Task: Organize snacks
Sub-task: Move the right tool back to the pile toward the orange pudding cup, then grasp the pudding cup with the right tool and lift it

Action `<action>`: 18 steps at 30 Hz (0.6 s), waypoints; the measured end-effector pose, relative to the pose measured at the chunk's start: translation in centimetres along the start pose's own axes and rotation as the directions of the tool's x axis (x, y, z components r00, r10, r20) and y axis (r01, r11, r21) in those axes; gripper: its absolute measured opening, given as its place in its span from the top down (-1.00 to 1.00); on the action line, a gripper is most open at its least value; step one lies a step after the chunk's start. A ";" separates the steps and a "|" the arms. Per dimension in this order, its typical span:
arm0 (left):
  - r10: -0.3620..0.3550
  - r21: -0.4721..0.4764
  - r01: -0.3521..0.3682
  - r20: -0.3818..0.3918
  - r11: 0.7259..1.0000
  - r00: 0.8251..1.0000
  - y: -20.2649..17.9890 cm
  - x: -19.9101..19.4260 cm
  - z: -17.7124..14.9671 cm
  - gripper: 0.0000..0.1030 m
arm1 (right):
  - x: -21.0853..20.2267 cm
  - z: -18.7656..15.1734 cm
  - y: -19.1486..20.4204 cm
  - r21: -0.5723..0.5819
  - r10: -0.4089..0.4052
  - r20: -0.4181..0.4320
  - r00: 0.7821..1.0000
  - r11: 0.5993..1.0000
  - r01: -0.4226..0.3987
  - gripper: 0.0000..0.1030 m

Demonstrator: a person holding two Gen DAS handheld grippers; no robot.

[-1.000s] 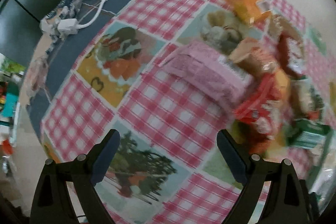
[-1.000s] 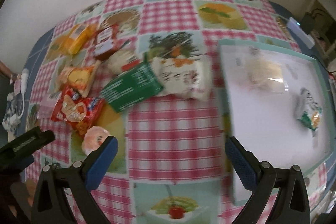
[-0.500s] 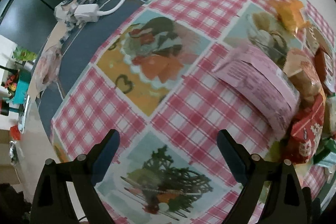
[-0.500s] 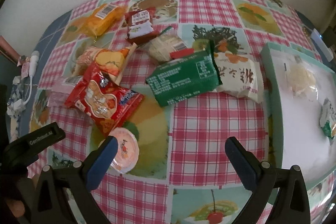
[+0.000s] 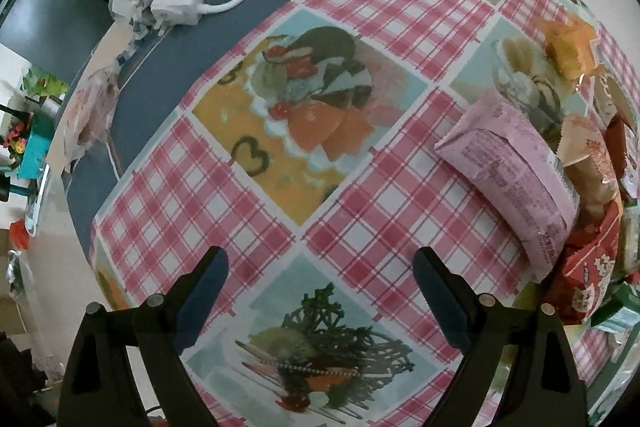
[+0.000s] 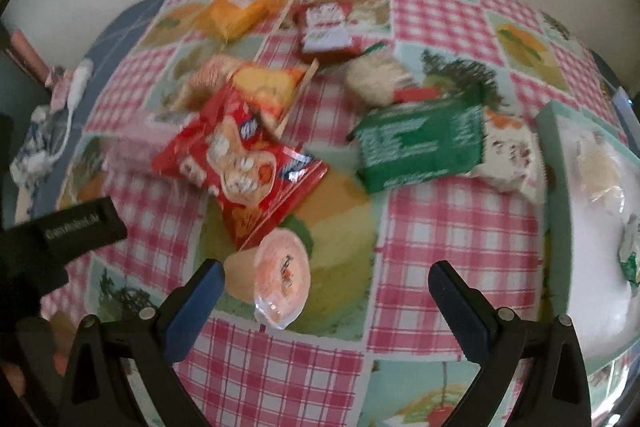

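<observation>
1. jaws wide on the right gripper point(image 6: 320, 291), empty, hanging over the jelly cup point(image 6: 274, 277), which lies tipped just by its left finger.
2. left gripper point(image 5: 320, 279) spread wide too, nothing in it, over bare checked tablecloth point(image 5: 248, 195); pink packet point(image 5: 516, 179) off to its right.
3. tray point(image 6: 556, 155) at the right holds only a couple of small packs, so most sorting looks undone.
4. red bag point(image 6: 240, 163), green pack point(image 6: 420, 143), orange packet point(image 6: 240, 11) lie in a loose, overlapping heap, crinkly and glossy.
</observation>
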State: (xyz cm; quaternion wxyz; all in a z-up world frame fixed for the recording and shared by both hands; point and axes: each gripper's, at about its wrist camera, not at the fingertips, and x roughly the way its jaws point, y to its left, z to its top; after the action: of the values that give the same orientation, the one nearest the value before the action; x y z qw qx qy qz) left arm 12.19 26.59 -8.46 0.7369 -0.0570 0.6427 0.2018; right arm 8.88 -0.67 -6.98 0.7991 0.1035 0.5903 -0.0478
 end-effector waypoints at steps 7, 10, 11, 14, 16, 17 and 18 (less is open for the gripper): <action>-0.028 -0.013 0.028 0.001 1.000 1.000 2.1 0.7 0.5 -0.82 | 1.8 -0.4 2.0 -0.046 -0.031 -0.024 0.999 0.998 0.030 -0.94; -0.031 -0.018 0.031 0.003 0.999 1.000 2.4 0.4 0.5 -0.82 | 2.1 -0.4 2.6 -0.057 -0.054 -0.015 0.998 0.997 0.053 -0.85; -0.031 -0.017 0.031 0.005 0.999 1.000 2.5 0.2 0.6 -0.82 | 2.1 -0.4 2.7 -0.056 -0.052 -0.013 0.999 0.997 0.052 -0.77; -0.032 -0.012 0.032 0.012 0.999 0.999 2.6 -0.3 0.8 -0.82 | 2.0 -0.4 3.1 -0.058 -0.050 -0.004 0.999 0.997 0.050 -0.60; -0.035 -0.008 0.035 0.018 0.999 0.999 2.5 -0.7 0.9 -0.82 | 1.8 -0.6 3.2 -0.054 -0.049 0.000 0.999 0.997 0.049 -0.50; -0.036 -0.007 0.037 0.021 0.999 0.999 2.4 -0.9 0.8 -0.82 | 1.7 -0.5 3.1 -0.053 -0.049 0.001 0.999 0.997 0.049 -0.43; -0.039 -0.007 0.039 0.023 0.999 0.999 2.3 -1.3 0.7 -0.82 | 1.6 -0.6 3.0 -0.051 -0.048 0.000 0.999 0.998 0.048 -0.36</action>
State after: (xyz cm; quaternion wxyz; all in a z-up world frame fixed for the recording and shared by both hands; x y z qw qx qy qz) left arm 11.89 28.63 -6.72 0.7477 -0.0699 0.6323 0.1904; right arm 9.43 2.44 -8.34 0.7999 0.0689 0.5939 -0.0521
